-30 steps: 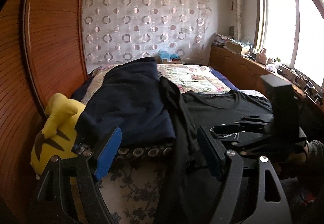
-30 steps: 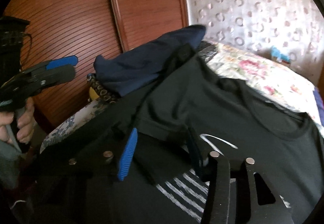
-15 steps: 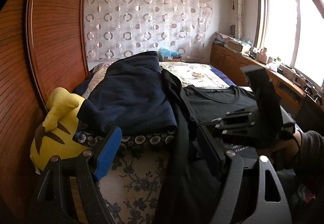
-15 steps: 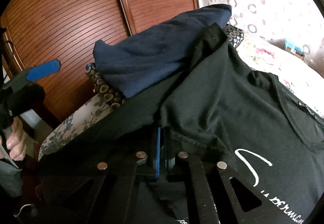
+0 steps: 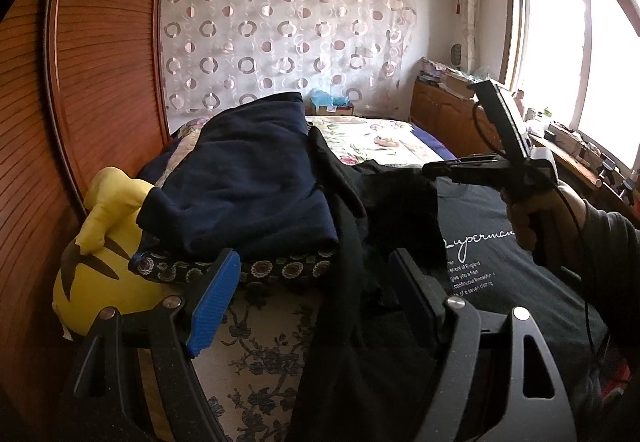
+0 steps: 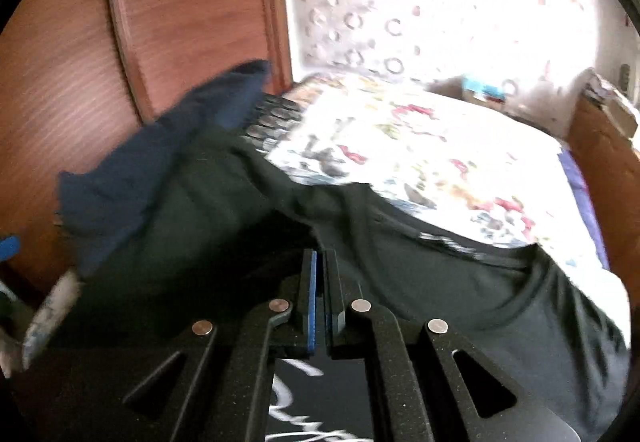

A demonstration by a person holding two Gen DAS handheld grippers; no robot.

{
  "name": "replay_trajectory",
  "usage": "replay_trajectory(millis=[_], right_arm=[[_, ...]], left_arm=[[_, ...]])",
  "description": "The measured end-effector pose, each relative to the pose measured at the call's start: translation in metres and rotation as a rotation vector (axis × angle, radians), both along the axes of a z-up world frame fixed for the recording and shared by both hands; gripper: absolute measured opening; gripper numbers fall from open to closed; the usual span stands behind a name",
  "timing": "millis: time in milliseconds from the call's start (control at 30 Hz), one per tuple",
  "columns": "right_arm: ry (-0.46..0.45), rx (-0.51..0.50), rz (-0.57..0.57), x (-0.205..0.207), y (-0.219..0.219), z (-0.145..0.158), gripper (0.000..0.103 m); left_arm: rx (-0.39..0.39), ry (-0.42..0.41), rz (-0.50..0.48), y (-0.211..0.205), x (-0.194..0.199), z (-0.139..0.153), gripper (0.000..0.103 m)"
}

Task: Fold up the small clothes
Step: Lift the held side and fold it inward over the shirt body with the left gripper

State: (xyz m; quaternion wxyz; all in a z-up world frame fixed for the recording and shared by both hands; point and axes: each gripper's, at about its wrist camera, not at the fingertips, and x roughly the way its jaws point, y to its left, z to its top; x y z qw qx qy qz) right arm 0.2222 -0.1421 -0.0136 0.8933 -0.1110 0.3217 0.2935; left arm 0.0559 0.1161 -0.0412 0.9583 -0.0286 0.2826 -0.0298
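Observation:
A black T-shirt (image 5: 476,238) with white lettering lies on the bed, its left sleeve side draped over the bed's near edge. My right gripper (image 6: 319,274) is shut on a fold of the shirt's sleeve and holds it raised; it also shows in the left wrist view (image 5: 430,169), lifting the cloth above the shirt's chest. My left gripper (image 5: 316,302) is open and empty, low at the bed's near edge, with the hanging black cloth between its fingers.
A folded navy garment (image 5: 256,178) lies on a patterned pillow at the left. A yellow plush toy (image 5: 96,258) sits against the wooden wardrobe (image 5: 80,82). The floral bedspread (image 5: 376,140) stretches behind. A cluttered wooden cabinet (image 5: 452,110) runs under the window.
My right gripper closed on the shirt's sleeve fold and then lifted it up and toward the shirt's middle. My left gripper stayed open and barely moved.

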Motion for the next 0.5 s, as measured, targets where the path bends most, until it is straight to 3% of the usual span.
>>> replay_trajectory(millis=[33, 100, 133, 167, 300, 500], right_arm=[[-0.001, -0.019, -0.018, 0.002, 0.000, -0.003, 0.005], [0.018, -0.020, -0.030, 0.004, -0.002, -0.007, 0.021], [0.023, -0.012, -0.031, 0.006, -0.003, -0.008, 0.039], [0.022, -0.008, -0.035, 0.006, -0.004, -0.008, 0.051], [0.015, 0.002, -0.052, 0.001, -0.022, -0.002, 0.056], [-0.015, 0.036, -0.054, -0.049, -0.072, 0.012, 0.056]], left_arm=[[0.002, 0.001, -0.002, -0.001, 0.001, 0.000, 0.077], [0.002, 0.005, -0.005, -0.002, 0.003, -0.001, 0.077], [0.002, 0.006, -0.006, -0.003, 0.003, -0.001, 0.077], [0.003, 0.006, -0.010, -0.004, 0.004, -0.001, 0.077], [0.000, 0.011, -0.025, -0.011, 0.006, -0.002, 0.077], [-0.007, 0.015, -0.050, -0.028, 0.008, -0.002, 0.077]])
